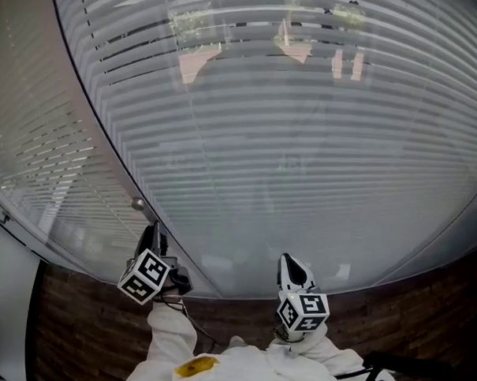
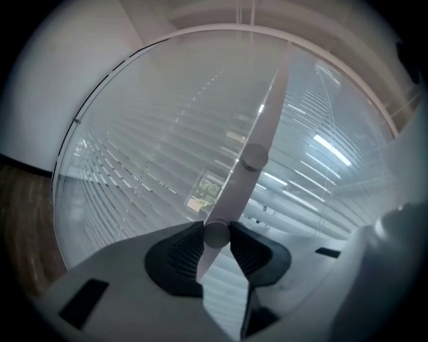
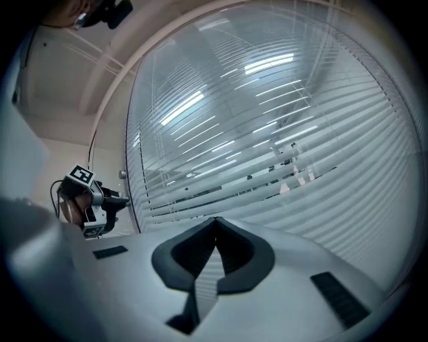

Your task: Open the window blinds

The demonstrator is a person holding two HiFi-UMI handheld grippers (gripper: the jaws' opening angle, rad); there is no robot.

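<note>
Head view: the window blinds are seen filling nearly the whole picture, with the slats lying mostly flat and closed. A few narrow gaps are shown near the top, where bits of the outside can be made out. A second panel of blinds is seen to the left, set apart by a dark frame line. A brown brick band is shown below the window. The left gripper is held up at the dark frame line, and the right gripper is held just in front of the lower slats, apart from the left one. White sleeves are seen behind both.

In the left gripper view, a pale translucent wand is seen running down from the upper right. Its lower end is clamped between the dark fingers, which are pressed against it on both sides. A round knob is shown further up the wand.

In the right gripper view, the fingers are brought together at the tips with nothing held between them. They are pointed at the slats without being seen to touch them.
</note>
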